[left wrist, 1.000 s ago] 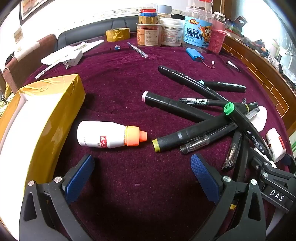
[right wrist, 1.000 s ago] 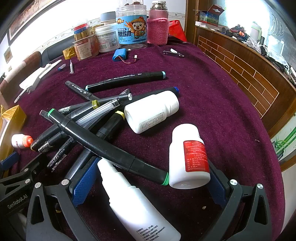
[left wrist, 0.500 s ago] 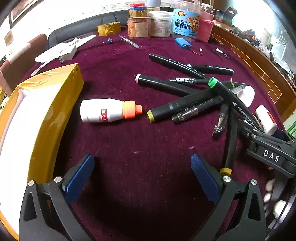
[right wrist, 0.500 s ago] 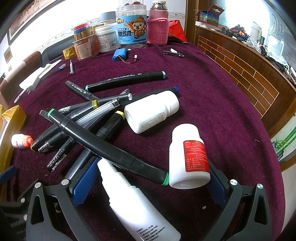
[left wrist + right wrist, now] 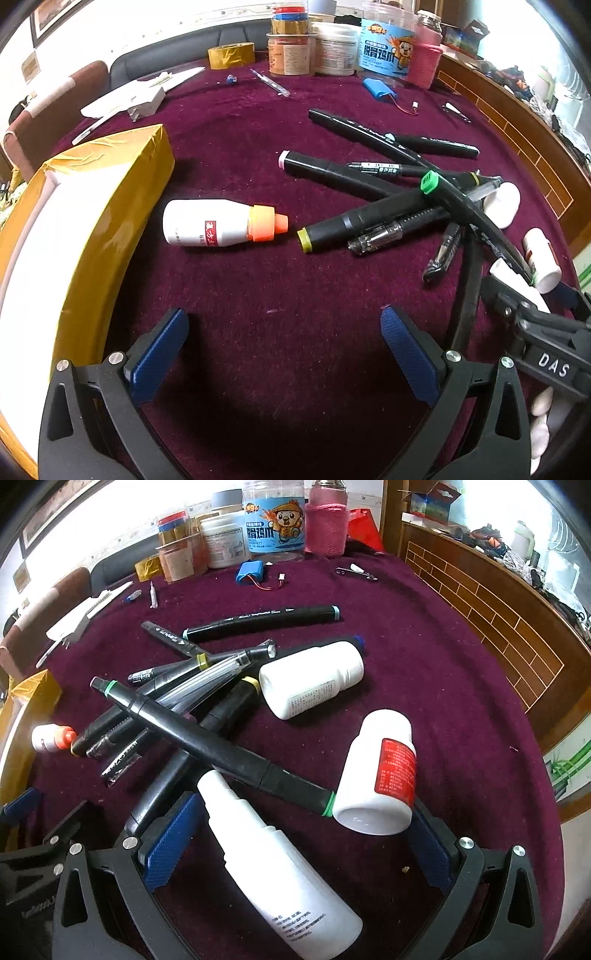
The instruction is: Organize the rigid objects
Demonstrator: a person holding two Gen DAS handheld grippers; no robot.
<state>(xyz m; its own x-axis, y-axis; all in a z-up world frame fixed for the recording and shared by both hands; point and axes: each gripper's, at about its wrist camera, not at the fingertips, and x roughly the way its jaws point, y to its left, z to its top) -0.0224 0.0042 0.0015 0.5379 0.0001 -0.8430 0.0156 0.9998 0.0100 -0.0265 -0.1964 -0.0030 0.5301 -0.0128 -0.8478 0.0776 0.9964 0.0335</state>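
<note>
A white bottle with an orange cap point(image 5: 221, 229) lies on the maroon cloth, ahead of my open, empty left gripper point(image 5: 284, 350). A pile of black markers and pens point(image 5: 406, 206) lies to its right. In the right wrist view my right gripper point(image 5: 295, 834) is open; a long white bottle point(image 5: 280, 878) and a red-labelled white bottle point(image 5: 384, 775) lie between its fingers, with a green-ringed black marker point(image 5: 207, 742) across them. Another white bottle point(image 5: 310, 679) lies beyond. The right gripper also shows in the left wrist view point(image 5: 546, 339).
A box wrapped in yellow tape point(image 5: 85, 229) stands at the left. Jars and tubs point(image 5: 332, 48), a tape roll point(image 5: 231, 55), a blue battery pack point(image 5: 376, 88) and white paper items point(image 5: 136, 96) sit at the far side. A brick-patterned table rim point(image 5: 498, 620) runs along the right.
My left gripper pulled back from the orange-capped bottle, then edged nearer again. The right gripper and its bottles have stayed still.
</note>
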